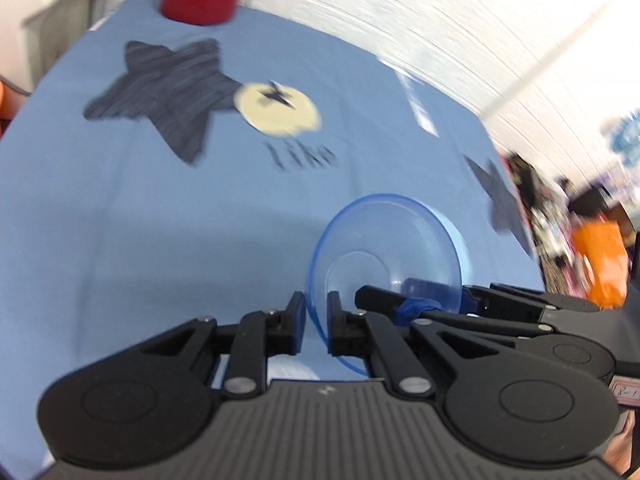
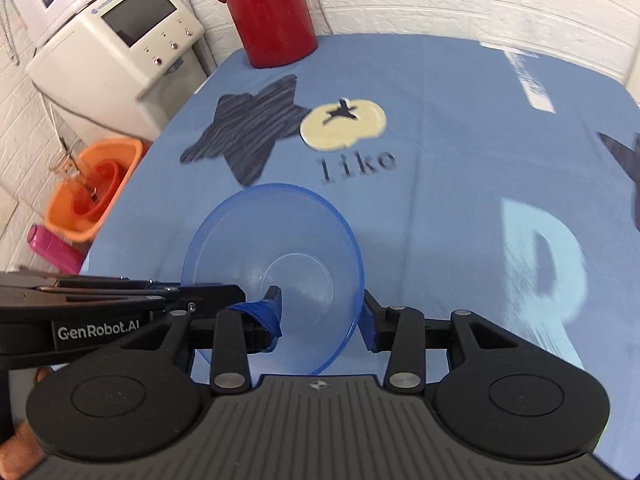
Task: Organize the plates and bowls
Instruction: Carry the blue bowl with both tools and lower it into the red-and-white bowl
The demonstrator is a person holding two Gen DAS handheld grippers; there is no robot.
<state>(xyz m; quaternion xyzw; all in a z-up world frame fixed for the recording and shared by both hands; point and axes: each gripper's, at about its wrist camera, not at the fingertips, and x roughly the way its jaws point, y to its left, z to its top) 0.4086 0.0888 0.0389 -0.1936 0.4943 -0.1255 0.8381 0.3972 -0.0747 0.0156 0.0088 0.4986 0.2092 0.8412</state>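
Both tongs (image 1: 316,320) (image 2: 320,316) pinch the blue bowl's (image 2: 276,264) rim.

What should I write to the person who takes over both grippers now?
Left gripper: shut on the rim of the translucent blue plastic bowl, which is tilted.
Right gripper: open, one finger inside the bowl, the other outside its wall.
Done: the bowl is gripped.
Left: set it in its place. No plates or other bowls show on the blue printed tablecloth.
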